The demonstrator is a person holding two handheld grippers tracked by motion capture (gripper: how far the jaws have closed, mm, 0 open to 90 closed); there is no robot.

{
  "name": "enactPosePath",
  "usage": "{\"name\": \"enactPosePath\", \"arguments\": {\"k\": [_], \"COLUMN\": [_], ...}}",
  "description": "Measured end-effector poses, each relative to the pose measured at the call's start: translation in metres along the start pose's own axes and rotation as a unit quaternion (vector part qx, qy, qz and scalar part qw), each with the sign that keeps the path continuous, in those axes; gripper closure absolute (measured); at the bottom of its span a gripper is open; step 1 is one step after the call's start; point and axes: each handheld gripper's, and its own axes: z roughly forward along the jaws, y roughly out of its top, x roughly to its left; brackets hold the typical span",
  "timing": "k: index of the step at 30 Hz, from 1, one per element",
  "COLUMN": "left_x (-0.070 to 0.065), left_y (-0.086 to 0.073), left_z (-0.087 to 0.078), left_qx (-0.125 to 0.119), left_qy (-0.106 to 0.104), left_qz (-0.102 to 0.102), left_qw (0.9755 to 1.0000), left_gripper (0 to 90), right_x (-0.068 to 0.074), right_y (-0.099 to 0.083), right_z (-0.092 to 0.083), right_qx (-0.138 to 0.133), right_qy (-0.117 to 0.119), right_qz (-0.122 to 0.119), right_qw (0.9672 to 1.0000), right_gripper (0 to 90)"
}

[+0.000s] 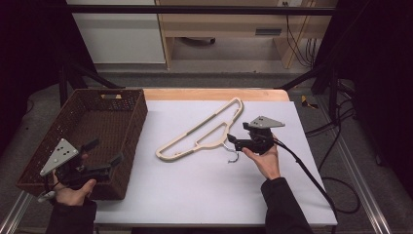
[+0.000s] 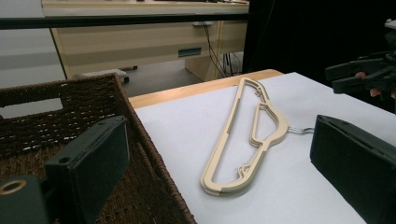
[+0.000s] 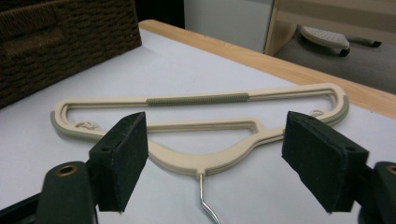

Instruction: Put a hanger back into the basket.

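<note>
A cream plastic hanger (image 1: 200, 125) lies flat on the white table top, its metal hook (image 1: 233, 156) pointing toward the person. My right gripper (image 1: 237, 134) is low at the hanger's neck and open. In the right gripper view the neck (image 3: 196, 161) lies between the two pads (image 3: 122, 156), which do not touch it. My left gripper (image 1: 103, 152) is open and holds nothing, hovering over the near right corner of the brown wicker basket (image 1: 131, 126). The left gripper view shows the hanger (image 2: 268, 140) lying beyond the basket's rim (image 2: 70, 107).
The basket stands at the table's left edge. A wooden strip (image 1: 214, 94) borders the table's far side. The right gripper's cable (image 1: 311, 178) trails off the right side. Pale cabinets (image 1: 234, 24) stand on the floor beyond the table.
</note>
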Motion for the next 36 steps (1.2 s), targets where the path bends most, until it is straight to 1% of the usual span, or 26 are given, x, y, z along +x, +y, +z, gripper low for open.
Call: {"name": "enactPosePath", "arguments": {"k": [3, 4, 5, 6, 7, 8, 9, 11, 13, 14, 15, 17, 18, 19, 21, 22, 23, 25, 27, 28, 30, 31, 32, 34, 35, 36], "left_x": [0.000, 0.000, 0.000, 0.000, 0.000, 0.000, 0.000, 0.000, 0.000, -0.001, -0.001, -0.001, -0.001, -0.001, -0.001, -0.001, -0.001, -0.001, -0.002, -0.002, -0.003, -0.003, -0.003, -0.003, -0.003, -0.003], "left_y": [0.000, 0.000, 0.000, 0.000, 0.001, 0.001, 0.001, 0.001, 0.001, 0.002, 0.002, 0.002, 0.002, 0.002, 0.002, 0.002, 0.002, 0.002, 0.002, 0.002, 0.002, 0.002, 0.002, 0.001, 0.002, 0.002], "left_z": [0.000, 0.000, 0.000, 0.000, -0.001, -0.001, -0.001, -0.002, -0.002, -0.002, -0.002, -0.002, -0.002, -0.002, -0.002, -0.002, -0.002, -0.002, -0.001, -0.001, 0.000, 0.000, 0.000, 0.000, 0.000, 0.000], "left_qx": [0.000, 0.000, -0.001, -0.001, 0.000, -0.001, -0.002, -0.003, -0.003, -0.004, -0.004, -0.004, -0.005, -0.005, -0.005, -0.004, -0.004, -0.005, -0.005, -0.005, -0.004, -0.004, -0.004, -0.004, -0.004, -0.005], "left_qy": [0.000, 0.000, 0.000, 0.000, 0.000, 0.000, 0.000, 0.000, 0.000, -0.001, -0.001, -0.002, -0.002, -0.002, -0.002, -0.001, -0.001, -0.002, -0.002, -0.003, -0.003, -0.003, -0.004, -0.003, -0.004, -0.003], "left_qz": [0.001, 0.001, 0.001, 0.001, 0.002, 0.002, 0.002, 0.002, 0.002, 0.002, 0.002, 0.003, 0.003, 0.003, 0.003, 0.003, 0.003, 0.002, 0.004, 0.004, 0.004, 0.004, 0.004, 0.004, 0.004, 0.004], "left_qw": [1.0000, 1.0000, 1.0000, 1.0000, 1.0000, 1.0000, 1.0000, 1.0000, 1.0000, 1.0000, 1.0000, 1.0000, 1.0000, 1.0000, 1.0000, 1.0000, 1.0000, 1.0000, 1.0000, 1.0000, 1.0000, 1.0000, 1.0000, 1.0000, 1.0000, 1.0000], "left_gripper": [4.5, 4.4, 4.4, 4.5, 4.5, 4.5, 4.5, 4.5, 4.6, 4.6, 4.6, 4.6, 4.6, 4.6, 4.6, 4.6, 4.6, 4.6, 4.7, 4.8, 4.7, 4.8, 4.8, 4.8, 4.9, 4.9], "right_x": [-0.001, -0.001, -0.001, -0.002, -0.003, -0.003, -0.003, -0.003, -0.001, -0.001, -0.001, -0.001, -0.001, -0.002, -0.002, -0.002, -0.002, -0.002, -0.002, -0.002, -0.003, -0.003, -0.002, -0.002, -0.003, -0.003], "right_y": [-0.003, -0.003, -0.005, -0.007, -0.010, -0.012, -0.012, -0.015, -0.019, -0.024, -0.024, -0.029, -0.029, -0.032, -0.033, -0.035, -0.035, -0.039, -0.040, -0.041, -0.042, -0.042, -0.044, -0.045, -0.046, -0.046], "right_z": [0.009, 0.009, 0.013, 0.016, 0.022, 0.025, 0.025, 0.030, 0.035, 0.042, 0.042, 0.048, 0.048, 0.053, 0.054, 0.057, 0.057, 0.061, 0.062, 0.064, 0.065, 0.065, 0.067, 0.068, 0.069, 0.069], "right_qx": [0.011, 0.011, 0.015, 0.020, 0.031, 0.038, 0.038, 0.051, 0.062, 0.072, 0.072, 0.086, 0.086, 0.092, 0.094, 0.102, 0.102, 0.110, 0.109, 0.113, 0.119, 0.119, 0.127, 0.132, 0.130, 0.129], "right_qy": [-0.002, -0.002, -0.003, -0.002, -0.003, -0.004, -0.004, -0.004, -0.007, -0.003, -0.003, -0.005, -0.005, -0.006, -0.006, -0.010, -0.010, -0.007, -0.005, -0.007, -0.002, -0.002, 0.001, 0.004, 0.007, 0.008], "right_qz": [0.003, 0.003, 0.007, 0.003, 0.006, 0.006, 0.006, 0.003, 0.012, 0.003, 0.003, 0.004, 0.004, 0.001, 0.000, 0.005, 0.005, -0.003, -0.001, 0.008, 0.007, 0.007, 0.012, 0.013, 0.006, 0.004], "right_qw": [0.9999, 0.9999, 0.9999, 0.9998, 0.9995, 0.9992, 0.9992, 0.9987, 0.9980, 0.9974, 0.9974, 0.9963, 0.9963, 0.9958, 0.9955, 0.9948, 0.9948, 0.9939, 0.9940, 0.9935, 0.9928, 0.9928, 0.9918, 0.9912, 0.9915, 0.9916], "right_gripper": [26.3, 26.3, 27.3, 28.3, 30.8, 31.9, 31.9, 35.6, 39.7, 42.5, 42.5, 46.7, 46.7, 49.7, 50.7, 53.7, 53.7, 56.8, 57.9, 61.2, 64.7, 64.7, 67.6, 68.9, 70.6, 74.6]}}
